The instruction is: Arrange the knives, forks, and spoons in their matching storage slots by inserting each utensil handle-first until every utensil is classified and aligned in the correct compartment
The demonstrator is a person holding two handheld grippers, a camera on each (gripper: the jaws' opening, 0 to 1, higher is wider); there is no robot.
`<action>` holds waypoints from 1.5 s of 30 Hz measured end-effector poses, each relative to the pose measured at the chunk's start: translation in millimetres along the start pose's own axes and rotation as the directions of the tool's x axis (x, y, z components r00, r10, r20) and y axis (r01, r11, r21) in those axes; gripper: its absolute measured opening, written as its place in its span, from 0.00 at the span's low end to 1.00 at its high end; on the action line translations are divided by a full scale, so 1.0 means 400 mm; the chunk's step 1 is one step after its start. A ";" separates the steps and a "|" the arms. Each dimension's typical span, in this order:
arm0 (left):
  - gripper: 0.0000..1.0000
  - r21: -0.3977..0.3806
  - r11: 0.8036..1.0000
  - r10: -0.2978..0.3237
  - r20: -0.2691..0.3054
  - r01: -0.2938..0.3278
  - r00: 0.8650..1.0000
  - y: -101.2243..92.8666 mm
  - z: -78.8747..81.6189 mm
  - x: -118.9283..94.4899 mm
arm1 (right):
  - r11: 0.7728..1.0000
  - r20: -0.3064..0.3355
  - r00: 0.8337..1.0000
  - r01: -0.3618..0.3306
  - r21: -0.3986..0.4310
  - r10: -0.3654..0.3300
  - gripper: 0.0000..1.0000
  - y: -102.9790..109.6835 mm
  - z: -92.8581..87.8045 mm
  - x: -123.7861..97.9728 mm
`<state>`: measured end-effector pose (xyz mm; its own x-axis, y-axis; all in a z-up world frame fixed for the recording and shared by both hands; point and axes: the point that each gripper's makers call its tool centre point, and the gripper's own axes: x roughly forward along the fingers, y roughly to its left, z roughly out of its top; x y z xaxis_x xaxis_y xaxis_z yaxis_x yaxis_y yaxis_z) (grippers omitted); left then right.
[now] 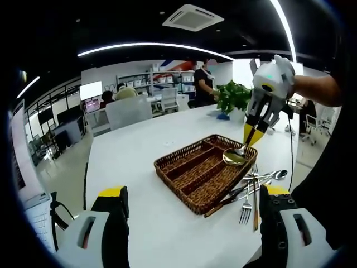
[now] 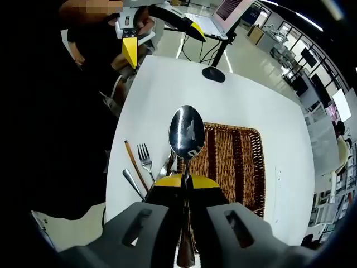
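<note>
A brown wicker basket with three long slots lies on the white table. My right gripper comes down from the upper right, shut on the handle of a gold-toned spoon whose bowl hangs over the basket's near-right corner. In the right gripper view my right gripper clamps the spoon, bowl pointing away, above the basket. Loose forks, spoons and knives lie beside the basket, seen again as forks and knives. My left gripper is open and low over the table; it also appears as the left gripper.
A potted plant stands at the table's far end. A laptop on a stand with a round black base sits past the table's other end. People and office chairs are behind. The person's dark sleeve runs along the table's edge.
</note>
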<state>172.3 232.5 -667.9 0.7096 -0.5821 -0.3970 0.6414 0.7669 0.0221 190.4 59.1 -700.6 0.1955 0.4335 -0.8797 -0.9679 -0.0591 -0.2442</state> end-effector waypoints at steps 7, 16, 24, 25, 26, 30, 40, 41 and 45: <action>1.00 0.009 1.000 -0.003 0.000 0.003 1.000 -0.002 0.010 0.013 | 1.000 -0.008 1.000 0.005 -0.005 -0.005 0.00 -0.041 -0.002 -0.007; 1.00 0.021 1.000 -0.009 -0.006 0.009 1.000 -0.009 0.008 0.021 | 0.999 -0.003 1.000 0.010 -0.030 -0.010 0.00 -0.071 0.006 -0.004; 1.00 0.008 1.000 -0.008 0.000 0.008 1.000 -0.006 0.012 0.021 | 0.999 -0.002 1.000 0.024 -0.027 -0.024 0.00 -0.114 0.002 -0.007; 1.00 0.006 1.000 -0.007 0.000 0.007 1.000 -0.004 0.012 0.021 | 0.999 -0.003 1.000 0.025 -0.026 -0.025 0.00 -0.117 0.002 -0.006; 1.00 0.007 1.000 -0.004 -0.002 0.004 1.000 0.000 0.010 0.020 | 0.999 -0.003 1.000 0.027 -0.025 -0.027 0.00 -0.121 0.002 -0.004; 1.00 0.006 1.000 0.003 0.002 -0.003 1.000 0.012 0.014 0.017 | 0.999 -0.004 1.000 0.027 -0.039 -0.027 0.00 -0.128 0.004 -0.001; 1.00 0.017 0.998 -0.067 0.008 0.067 0.998 0.030 0.045 0.039 | 0.999 -0.030 0.998 0.048 -0.010 -0.048 0.00 -0.171 0.007 -0.001; 1.00 0.012 0.997 -0.072 0.016 0.072 0.997 0.031 0.052 0.041 | 0.999 -0.031 0.998 0.054 -0.006 -0.054 0.00 -0.180 0.004 0.000; 1.00 0.030 0.998 -0.063 0.030 0.062 0.998 0.018 0.093 0.046 | 0.996 -0.056 0.995 0.087 -0.024 -0.088 0.00 -0.223 -0.004 0.002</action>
<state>200.8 217.5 -641.0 0.6761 -0.6372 -0.3700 0.6927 0.7208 0.0245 277.3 63.3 -680.0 0.2884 0.3861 -0.8762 -0.9433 -0.0428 -0.3293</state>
